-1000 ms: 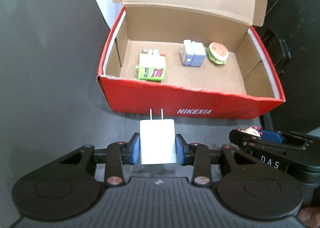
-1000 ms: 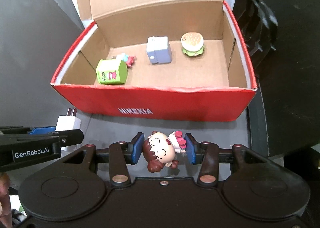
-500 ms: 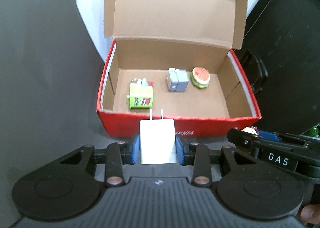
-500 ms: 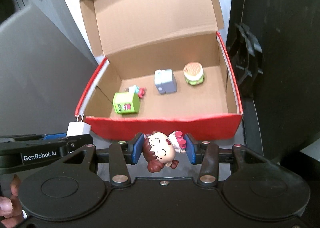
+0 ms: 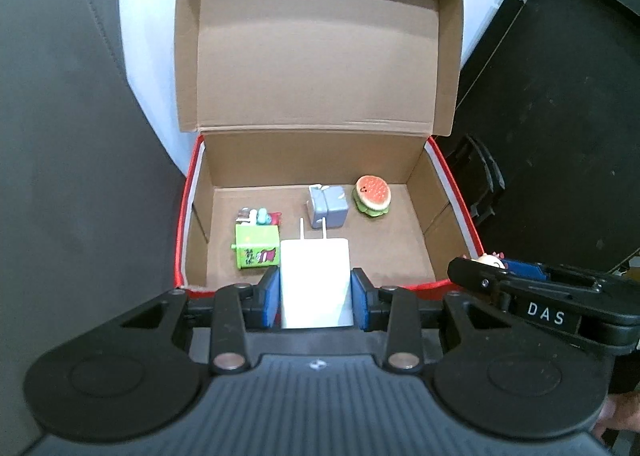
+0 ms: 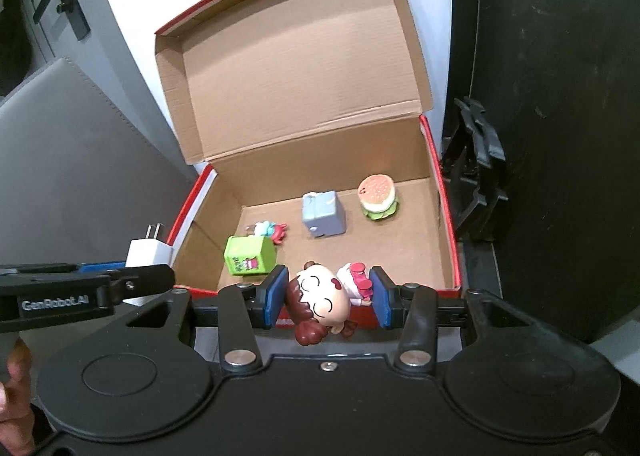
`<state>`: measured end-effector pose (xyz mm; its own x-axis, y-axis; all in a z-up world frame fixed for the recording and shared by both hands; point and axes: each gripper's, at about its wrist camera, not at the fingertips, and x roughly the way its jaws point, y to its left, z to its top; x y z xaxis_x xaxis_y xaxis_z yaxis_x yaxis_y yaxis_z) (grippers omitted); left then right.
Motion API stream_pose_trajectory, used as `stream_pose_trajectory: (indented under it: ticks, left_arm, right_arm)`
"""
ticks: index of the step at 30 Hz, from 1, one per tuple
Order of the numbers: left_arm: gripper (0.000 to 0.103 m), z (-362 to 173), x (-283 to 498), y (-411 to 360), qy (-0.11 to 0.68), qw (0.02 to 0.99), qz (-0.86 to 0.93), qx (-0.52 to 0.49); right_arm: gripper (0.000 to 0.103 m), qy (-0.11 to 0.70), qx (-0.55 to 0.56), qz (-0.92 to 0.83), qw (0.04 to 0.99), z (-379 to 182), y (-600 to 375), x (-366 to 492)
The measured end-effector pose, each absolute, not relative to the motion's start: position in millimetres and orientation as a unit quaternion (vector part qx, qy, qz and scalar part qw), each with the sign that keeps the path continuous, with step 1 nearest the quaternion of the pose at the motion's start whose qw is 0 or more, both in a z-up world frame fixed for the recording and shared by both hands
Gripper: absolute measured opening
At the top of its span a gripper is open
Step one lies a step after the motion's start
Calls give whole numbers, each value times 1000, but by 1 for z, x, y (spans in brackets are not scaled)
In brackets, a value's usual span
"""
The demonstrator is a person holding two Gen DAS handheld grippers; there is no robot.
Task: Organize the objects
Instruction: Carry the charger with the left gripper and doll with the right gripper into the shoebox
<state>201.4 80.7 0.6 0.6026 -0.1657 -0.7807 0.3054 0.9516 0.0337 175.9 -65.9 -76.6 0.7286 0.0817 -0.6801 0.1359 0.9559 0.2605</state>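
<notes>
My left gripper (image 5: 316, 292) is shut on a white plug charger (image 5: 315, 280), prongs pointing forward, held above the front wall of the open red box (image 5: 188, 216). My right gripper (image 6: 326, 296) is shut on a cartoon girl figurine (image 6: 324, 302), lying sideways, over the box's front edge (image 6: 450, 240). In the box lie a green cube toy (image 5: 256, 250), a blue-grey block toy (image 5: 328, 206), a burger toy (image 5: 372, 196) and a small pink-teal figure (image 6: 270, 230). The charger also shows in the right wrist view (image 6: 148, 250).
The box lid (image 5: 320, 56) stands open at the back. A grey padded surface (image 5: 80, 176) lies left, a white wall behind. A black cabinet (image 6: 560, 136) and black plastic parts (image 6: 476, 168) stand right of the box.
Both grippers have risen and moved forward with their objects, from in front of the box's red wall to over its front edge. The box interior now shows from above.
</notes>
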Motion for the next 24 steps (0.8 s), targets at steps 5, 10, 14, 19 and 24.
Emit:
stream_pose_trajectory:
  ticks: [5,10,14,19,24]
  left_arm:
    - [36,0,214,83,428,891,-130,79]
    - [36,-1,230,85,432,889,-123,89]
    - [36,-3,239,87,436,887,-124,83]
    - [36,-7,251,87,441,885,-124,79]
    - [36,-8,265,83,444,884,-127,76]
  right_arm:
    - [44,365,130,-11,922,-70,-71,190]
    - [44,367,122,-8,922,-68,-76,203]
    - [44,377,109,5,920,-69,-79,219]
    - [44,387,103,13,916,-69,-86,238]
    - [44,399,98,18,912,-75,-90,255]
